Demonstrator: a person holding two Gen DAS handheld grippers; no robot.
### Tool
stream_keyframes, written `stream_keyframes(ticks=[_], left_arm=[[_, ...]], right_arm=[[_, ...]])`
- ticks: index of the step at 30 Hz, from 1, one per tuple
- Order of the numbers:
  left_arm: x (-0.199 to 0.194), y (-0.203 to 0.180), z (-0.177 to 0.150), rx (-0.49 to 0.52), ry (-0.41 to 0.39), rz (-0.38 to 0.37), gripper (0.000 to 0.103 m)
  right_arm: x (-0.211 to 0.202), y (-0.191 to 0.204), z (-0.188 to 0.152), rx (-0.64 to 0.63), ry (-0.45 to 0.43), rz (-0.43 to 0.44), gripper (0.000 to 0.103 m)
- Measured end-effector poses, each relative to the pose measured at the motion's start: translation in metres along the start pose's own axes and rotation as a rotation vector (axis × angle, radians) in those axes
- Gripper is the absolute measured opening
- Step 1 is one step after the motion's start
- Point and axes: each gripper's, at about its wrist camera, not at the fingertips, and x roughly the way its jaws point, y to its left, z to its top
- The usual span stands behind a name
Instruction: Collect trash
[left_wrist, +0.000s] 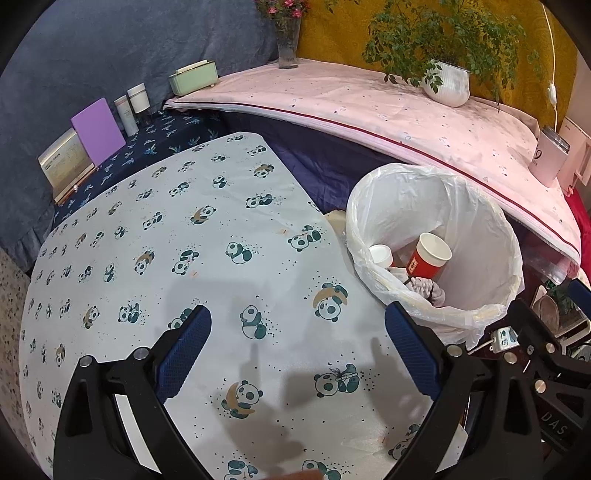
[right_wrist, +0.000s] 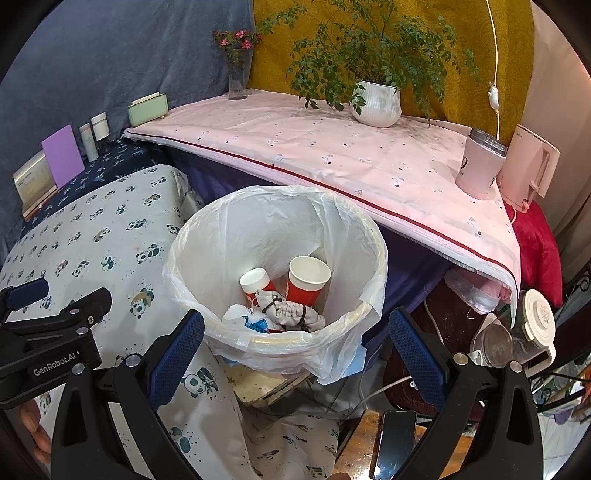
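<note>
A trash bin lined with a white plastic bag (right_wrist: 229, 236) stands beside the panda-print table; it also shows in the left wrist view (left_wrist: 373, 206). Inside lie two red paper cups (right_wrist: 308, 282), a crumpled grey cloth (right_wrist: 290, 314) and a white wrapper with blue print (right_wrist: 251, 321). In the left wrist view one red cup (left_wrist: 428, 260) shows clearly. My right gripper (right_wrist: 295, 350) is open and empty, just above the bin's near rim. My left gripper (left_wrist: 297, 345) is open and empty over the panda tablecloth (left_wrist: 166, 240), left of the bin.
A pink-covered shelf (right_wrist: 332, 147) behind the bin holds a potted plant (right_wrist: 376, 103), a flower vase (right_wrist: 236, 81), a pink tumbler (right_wrist: 478, 166) and a kettle (right_wrist: 532, 173). A phone (right_wrist: 393, 443) lies on a stool below. Cables and jars crowd the floor right.
</note>
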Motion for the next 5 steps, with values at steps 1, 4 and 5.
stream_keyframes(ticks=[1, 4, 5], left_arm=[[-0.0006, 0.0005, 0.0003, -0.001, -0.004, 0.001, 0.091], [-0.0017, 0.0015, 0.0009, -0.003, -0.011, 0.002, 0.091], [-0.0018, 0.0018, 0.0011, -0.005, -0.010, 0.001, 0.091]], right_arm=[[-0.0001, 0.0005, 0.0003, 0.000, -0.001, 0.001, 0.097], [-0.0008, 0.0007, 0.0011, 0.003, -0.004, 0.007, 0.097], [-0.0013, 0.0014, 0.0016, 0.002, -0.006, 0.009, 0.097]])
